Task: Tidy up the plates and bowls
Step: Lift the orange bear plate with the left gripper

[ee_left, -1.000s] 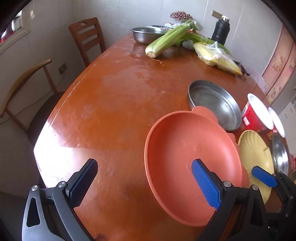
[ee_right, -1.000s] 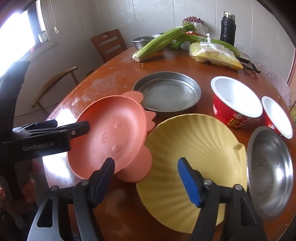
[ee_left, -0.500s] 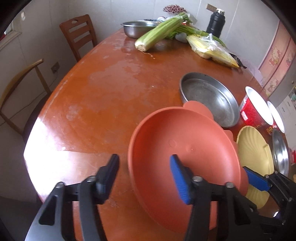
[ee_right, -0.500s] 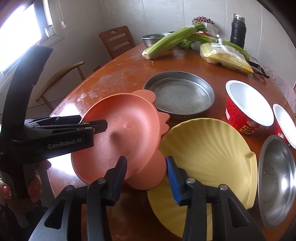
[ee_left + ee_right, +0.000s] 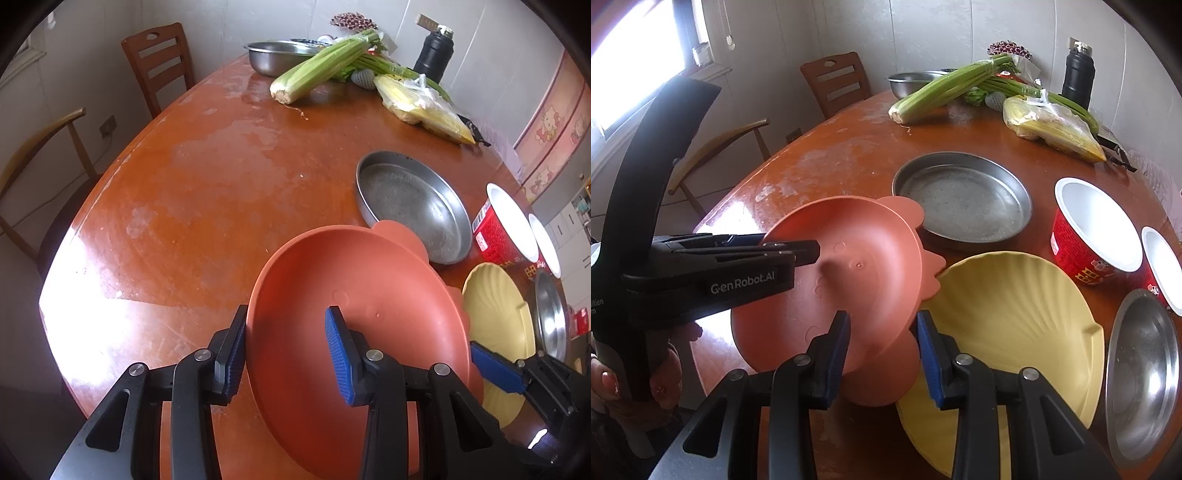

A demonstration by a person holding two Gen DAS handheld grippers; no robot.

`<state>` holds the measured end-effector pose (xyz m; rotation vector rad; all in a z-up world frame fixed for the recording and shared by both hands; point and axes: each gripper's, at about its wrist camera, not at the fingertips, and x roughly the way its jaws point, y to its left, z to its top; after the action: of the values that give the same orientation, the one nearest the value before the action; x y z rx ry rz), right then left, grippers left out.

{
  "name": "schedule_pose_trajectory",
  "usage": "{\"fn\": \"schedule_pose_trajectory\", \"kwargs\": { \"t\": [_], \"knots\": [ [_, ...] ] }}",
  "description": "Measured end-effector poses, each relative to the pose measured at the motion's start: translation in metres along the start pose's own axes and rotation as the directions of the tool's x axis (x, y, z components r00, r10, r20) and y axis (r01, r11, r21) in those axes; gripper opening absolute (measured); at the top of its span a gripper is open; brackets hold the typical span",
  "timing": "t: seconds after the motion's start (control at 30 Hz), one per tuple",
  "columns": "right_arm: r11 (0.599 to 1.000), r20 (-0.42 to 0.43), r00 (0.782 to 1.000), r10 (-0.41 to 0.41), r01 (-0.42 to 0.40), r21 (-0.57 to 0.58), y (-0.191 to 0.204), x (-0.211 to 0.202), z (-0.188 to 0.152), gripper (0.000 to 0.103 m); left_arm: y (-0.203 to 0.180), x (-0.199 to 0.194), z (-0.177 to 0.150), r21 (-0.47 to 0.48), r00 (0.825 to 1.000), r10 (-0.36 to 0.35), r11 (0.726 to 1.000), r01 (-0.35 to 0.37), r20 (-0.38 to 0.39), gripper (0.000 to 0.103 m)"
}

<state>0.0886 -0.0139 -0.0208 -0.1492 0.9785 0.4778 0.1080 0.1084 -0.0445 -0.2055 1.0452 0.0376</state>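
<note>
Plates crowd the near edge of an oval wooden table (image 5: 207,192). A salmon-pink plate (image 5: 354,317), tilted off the table, sits between both grippers, likely so two hands can steady its wide rim while lifting. The left gripper (image 5: 282,354) straddles its left rim, jaws closing, outer pad touching. The right gripper (image 5: 882,354) is clamped on the plate's near right edge. Just beside it on the right lies a yellow shell-shaped plate (image 5: 1015,314), partly under the pink one. Beyond them rests a steel pan (image 5: 962,203).
</note>
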Motion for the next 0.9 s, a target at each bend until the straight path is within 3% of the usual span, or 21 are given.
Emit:
{"fn": "schedule_pose_trajectory", "kwargs": {
  "t": [0.53, 0.9],
  "knots": [
    [0.999, 0.013, 0.999, 0.042, -0.042, -0.003, 0.01, -0.007, 0.016, 0.037, 0.011, -0.012, 0.021, -0.016, 0.999, 0.012, 1.0, -0.011, 0.04, 0.042],
    [0.998, 0.051, 0.997, 0.055, -0.054, -0.033, 0.032, 0.002, 0.049, 0.037, 0.04, -0.011, 0.052, -0.03, 0.996, 0.054, 0.998, -0.052, 0.076, 0.042]
  ]
}}
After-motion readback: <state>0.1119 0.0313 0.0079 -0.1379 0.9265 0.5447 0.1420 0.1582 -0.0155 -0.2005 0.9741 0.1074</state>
